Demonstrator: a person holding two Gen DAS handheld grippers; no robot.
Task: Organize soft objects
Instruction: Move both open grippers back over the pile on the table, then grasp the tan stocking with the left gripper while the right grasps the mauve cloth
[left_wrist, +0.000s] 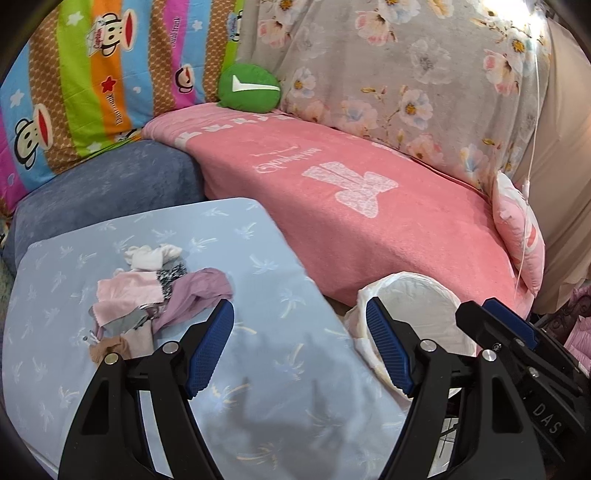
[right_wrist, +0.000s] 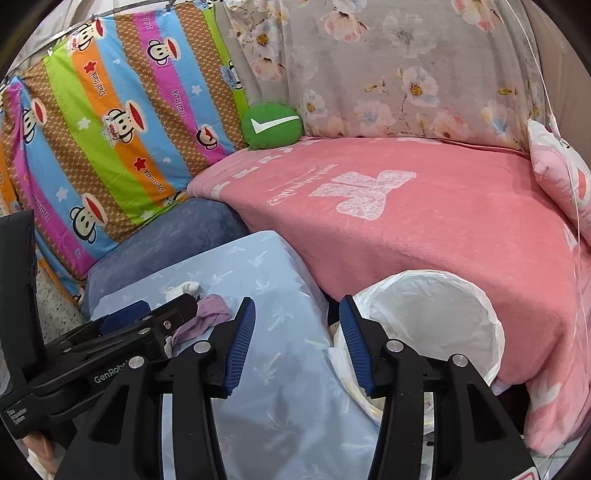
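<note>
Blue pillow (left_wrist: 258, 258): clothes pile (left_wrist: 155, 295) beyond left claw (left_wrist: 300, 321)

Light-blue cushion (left_wrist: 258, 266): bare right of the clothes heap (left_wrist: 155, 295); white-lined bin (right_wrist: 424, 317) flanks its right edge; dark-blue pillow (left_wrist: 110, 184) behind.

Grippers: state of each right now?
Left tool: open, empty, over the pale blue palm-print cushion.
Right tool: open, empty.

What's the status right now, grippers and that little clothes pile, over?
Left gripper open, empty. Right gripper open, empty. Clothes pile untouched on blue pillow; white lined bin beside it. Nothing in the way.
</note>
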